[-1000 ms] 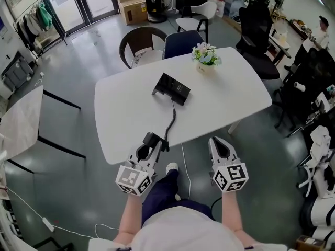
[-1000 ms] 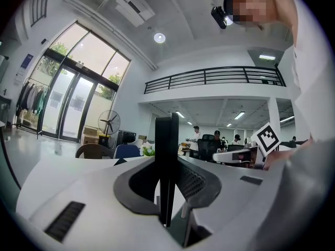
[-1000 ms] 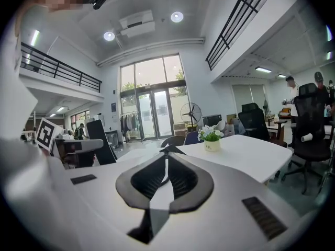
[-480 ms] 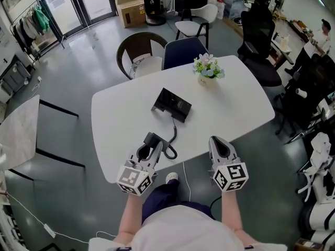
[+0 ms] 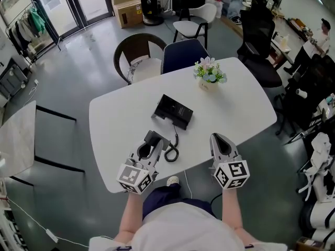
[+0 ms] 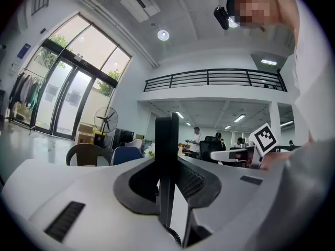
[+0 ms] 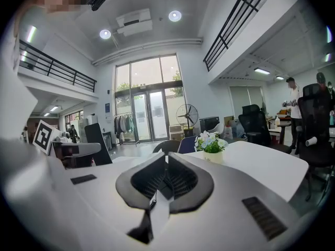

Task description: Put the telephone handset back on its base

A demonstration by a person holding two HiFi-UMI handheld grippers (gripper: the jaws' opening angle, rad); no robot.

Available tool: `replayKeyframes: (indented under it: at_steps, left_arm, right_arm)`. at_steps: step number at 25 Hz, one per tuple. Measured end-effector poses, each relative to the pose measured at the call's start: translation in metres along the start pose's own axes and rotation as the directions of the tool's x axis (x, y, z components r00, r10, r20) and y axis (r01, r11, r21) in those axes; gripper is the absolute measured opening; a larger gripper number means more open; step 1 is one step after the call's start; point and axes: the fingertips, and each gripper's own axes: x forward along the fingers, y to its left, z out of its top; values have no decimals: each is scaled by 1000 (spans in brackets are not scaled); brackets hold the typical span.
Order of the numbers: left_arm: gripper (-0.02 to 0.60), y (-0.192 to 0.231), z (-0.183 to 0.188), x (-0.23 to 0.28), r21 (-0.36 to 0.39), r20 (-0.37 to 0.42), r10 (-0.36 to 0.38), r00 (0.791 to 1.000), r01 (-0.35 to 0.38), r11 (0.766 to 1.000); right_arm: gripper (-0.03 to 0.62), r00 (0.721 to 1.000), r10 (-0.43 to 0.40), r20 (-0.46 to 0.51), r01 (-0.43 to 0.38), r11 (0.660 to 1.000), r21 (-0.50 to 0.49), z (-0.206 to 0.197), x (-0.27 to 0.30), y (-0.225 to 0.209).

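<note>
The black telephone base [image 5: 174, 111] lies near the middle of the white table [image 5: 115, 124]. My left gripper [image 5: 152, 141] is over the table's near edge, shut on the black handset [image 5: 155, 138], which stands upright as a thin slab [image 6: 168, 156] between the jaws. The coiled cord [image 5: 171, 153] loops on the table from the handset toward the base. My right gripper [image 5: 221, 140] hovers at the near edge to the right, its jaws shut [image 7: 166, 163] with nothing between them. The base is a short way ahead of the handset.
A small pot of flowers [image 5: 209, 75] stands at the table's far side, right of the base. Two chairs [image 5: 157, 54] are tucked in behind the table, and office chairs [image 5: 259, 41] stand to the right. A person [image 5: 314, 35] is at far right.
Both grippers have come forward from beyond the table's near edge to over the tabletop, the left still holding the handset. The cord now lies coiled on the table.
</note>
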Motion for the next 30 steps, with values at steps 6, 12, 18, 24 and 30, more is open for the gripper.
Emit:
replayKeyframes:
  at_steps: [6, 12, 18, 24, 30]
  left_arm:
    - [86, 12, -3, 9, -19, 6, -16, 1000, 16, 1000]
    - [86, 9, -10, 14, -42, 5, -28, 1000, 28, 999]
    - [86, 1, -15, 26, -62, 3, -38, 999, 38, 997]
    - [86, -5, -14, 49, -96, 9, -19, 1000, 19, 995]
    - [86, -3, -20, 81, -176, 35, 12, 999, -5, 984]
  right_arm:
    - [40, 1000, -16, -3, 16, 1000, 16, -4, 11, -2]
    - [40, 999, -12, -33, 13, 1000, 18, -12, 14, -2]
    - [40, 998, 11, -59, -10, 1000, 23, -18, 21, -9]
    - [40, 994, 53, -91, -52, 999, 10, -16, 37, -23]
    - [40, 990, 66, -122, -65, 998, 10, -15, 52, -45]
